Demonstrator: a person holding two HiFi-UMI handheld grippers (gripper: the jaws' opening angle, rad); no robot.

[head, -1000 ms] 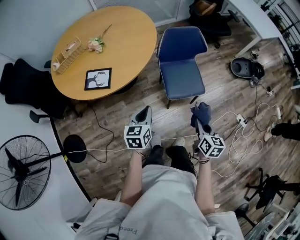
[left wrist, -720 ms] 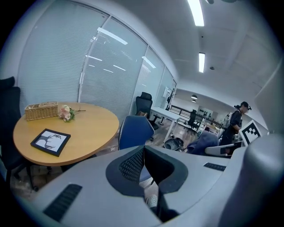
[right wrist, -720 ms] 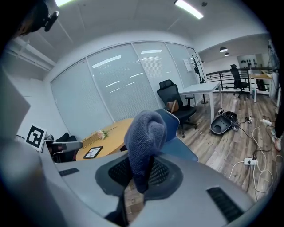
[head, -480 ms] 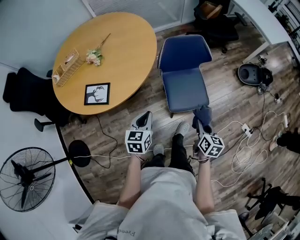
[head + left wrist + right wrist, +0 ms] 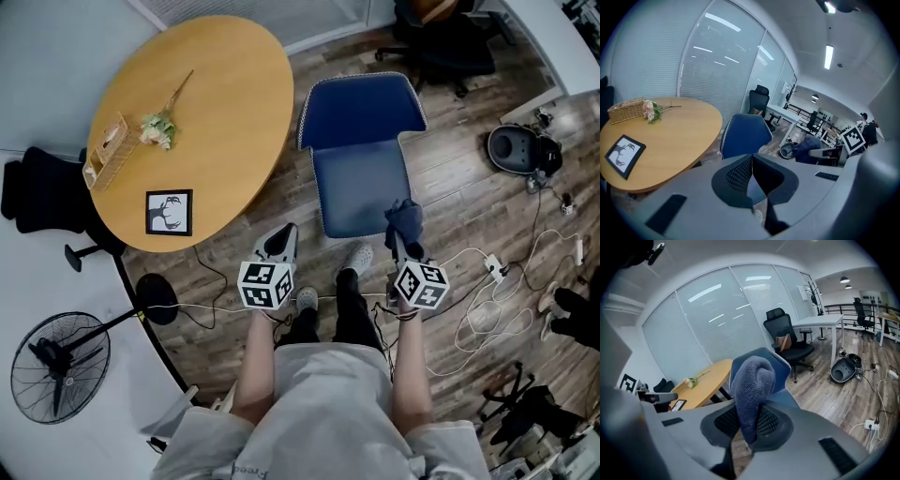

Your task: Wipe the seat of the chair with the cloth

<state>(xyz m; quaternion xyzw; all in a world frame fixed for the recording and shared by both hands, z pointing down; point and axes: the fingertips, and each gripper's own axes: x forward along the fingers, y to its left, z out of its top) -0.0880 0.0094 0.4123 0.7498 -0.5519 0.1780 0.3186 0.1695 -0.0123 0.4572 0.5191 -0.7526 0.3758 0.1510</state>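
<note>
Head view, looking steeply down: the blue chair (image 5: 362,105) stands in the upper middle of the frame on a wood-plank floor (image 5: 450,202), its seat (image 5: 361,187) facing the person standing at the lower centre. The right gripper (image 5: 400,242), at the seat's lower right corner, is clamped on a dark blue cloth (image 5: 405,219). The right gripper view shows the cloth (image 5: 752,380) pinched between the two jaws and bunched upright above them. Whether the cloth touches the seat cannot be told. The left gripper (image 5: 284,238) hangs over the floor just left of the seat's lower left corner. In the left gripper view its jaws are together with nothing between them. A round wooden table (image 5: 225,94) fills the upper left, just beside the chair, and bears a framed picture (image 5: 170,212), a flower sprig (image 5: 157,127) and a wicker basket (image 5: 103,155). White cables (image 5: 483,281) lie at the right, and a standing fan (image 5: 54,367) is at the lower left.
</note>
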